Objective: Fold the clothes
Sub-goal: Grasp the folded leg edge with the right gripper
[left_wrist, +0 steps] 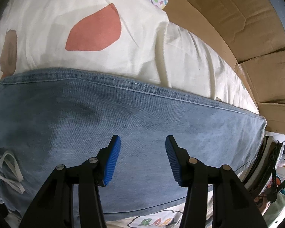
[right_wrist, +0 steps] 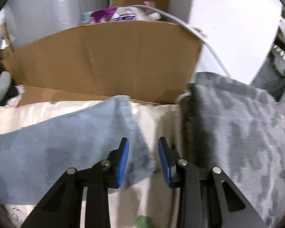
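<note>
- Left gripper (left_wrist: 143, 158) hangs over the jeans (left_wrist: 123, 133), blue pads well apart, nothing pinched between them; whether the tips touch the denim I cannot tell.
- Right gripper (right_wrist: 143, 161) has its jaws nearer together than the left's, still gapped; the ragged end of the jeans (right_wrist: 66, 142) lies under the gap and the left pad, with no pad pressing on it, so it is released.
- The surface: a cream bedsheet (left_wrist: 104, 53) with coral and brown patches, wrinkled, with the denim spread across it.
- Beyond the sheet, flattened cardboard (left_wrist: 237, 28) lines the far edge; in the right view a cardboard box wall (right_wrist: 104, 60) stands upright behind the bed, with colourful clutter above it.
- On the right side of the right view, a grey mottled garment (right_wrist: 237, 133) lies just beside the sheet.
- The jeans stretch long-ways from left to right across both views; a stitched seam (left_wrist: 123, 85) runs along the far edge, and a white drawstring (left_wrist: 9, 167) shows at the left end.
</note>
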`<state>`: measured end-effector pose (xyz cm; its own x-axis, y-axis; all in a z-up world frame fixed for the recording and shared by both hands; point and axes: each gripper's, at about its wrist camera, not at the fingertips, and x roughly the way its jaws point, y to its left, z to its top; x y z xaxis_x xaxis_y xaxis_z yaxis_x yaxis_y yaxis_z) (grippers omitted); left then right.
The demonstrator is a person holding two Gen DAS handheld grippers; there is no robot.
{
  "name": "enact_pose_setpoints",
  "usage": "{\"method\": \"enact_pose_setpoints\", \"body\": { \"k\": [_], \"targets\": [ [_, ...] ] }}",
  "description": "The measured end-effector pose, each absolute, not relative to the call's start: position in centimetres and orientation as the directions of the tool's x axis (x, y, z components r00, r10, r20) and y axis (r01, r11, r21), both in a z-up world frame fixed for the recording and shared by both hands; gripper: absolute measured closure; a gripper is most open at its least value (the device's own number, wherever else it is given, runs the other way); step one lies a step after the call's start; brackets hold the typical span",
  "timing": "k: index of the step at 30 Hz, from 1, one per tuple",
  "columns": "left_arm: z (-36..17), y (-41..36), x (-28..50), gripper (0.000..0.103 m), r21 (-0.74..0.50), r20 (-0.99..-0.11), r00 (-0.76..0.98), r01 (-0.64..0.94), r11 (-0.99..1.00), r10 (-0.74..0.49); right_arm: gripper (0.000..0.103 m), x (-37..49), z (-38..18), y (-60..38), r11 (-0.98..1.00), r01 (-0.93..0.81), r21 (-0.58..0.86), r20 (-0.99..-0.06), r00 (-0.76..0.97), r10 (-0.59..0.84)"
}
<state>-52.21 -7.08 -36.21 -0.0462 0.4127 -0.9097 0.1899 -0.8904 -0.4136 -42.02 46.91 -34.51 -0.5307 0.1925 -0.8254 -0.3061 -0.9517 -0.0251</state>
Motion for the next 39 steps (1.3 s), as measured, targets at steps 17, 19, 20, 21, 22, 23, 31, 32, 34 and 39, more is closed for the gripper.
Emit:
{"method": "enact_pose_setpoints", "body": {
  "k": [17,19,20,21,22,23,31,32,34,39],
  "targets": [
    [-38.6,-6.7,-52.2,0.054,-0.341,-0.94,-0.074,0.179,-0.923,0.333,0.098,-47.1,-45.1,48.3,-0.955,-0.295,0.045,-0.929,-0.364,0.069],
    [-38.9,-7.0,-52.5,0.054,-0.335,-0.942,-0.084,0.196,-0.922,0.324,0.103,-47.3,-45.5,48.9,-0.949,-0.313,0.039,-0.931,-0.356,0.079],
    [-39.0,-7.1,-52.8,0.054,-0.332,-0.943,-0.087,0.204,-0.921,0.32,0.103,-47.3,-45.6,49.0,-0.949,-0.313,0.035,-0.932,-0.352,0.082],
    [-39.2,-7.2,-52.9,0.054,-0.333,-0.943,-0.09,0.212,-0.919,0.321,0.103,-47.4,-45.7,49.1,-0.949,-0.313,0.031,-0.933,-0.349,0.085],
    [-39.4,-7.3,-53.1,0.054,-0.335,-0.942,-0.093,0.22,-0.916,0.322,0.103,-47.4,-45.8,49.0,-0.95,-0.312,0.022,-0.934,-0.345,0.092],
    [-39.5,-7.4,-53.3,0.054,-0.337,-0.941,-0.096,0.228,-0.913,0.324,0.103,-47.5,-45.9,48.8,-0.951,-0.309,0.009,-0.935,-0.341,0.102],
    [-40.7,-7.0,-53.2,0.041,-0.352,-0.934,-0.16,0.267,-0.897,0.319,0.103,-47.5,-45.9,48.2,-0.961,-0.276,-0.037,-0.944,-0.306,0.124],
    [-40.8,-6.7,-53.3,0.039,-0.348,-0.936,-0.161,0.267,-0.899,0.314,0.103,-47.5,-46.0,48.1,-0.962,-0.271,-0.043,-0.944,-0.304,0.128],
    [-40.8,-6.0,-53.6,0.032,-0.332,-0.941,-0.16,0.268,-0.904,0.298,0.103,-47.4,-46.1,47.9,-0.963,-0.266,-0.052,-0.942,-0.307,0.136],
    [-40.9,-4.3,-53.5,0.017,-0.276,-0.958,-0.161,0.287,-0.918,0.238,0.103,-47.0,-46.3,47.2,-0.961,-0.264,-0.08,-0.928,-0.332,0.169]
  ]
}}
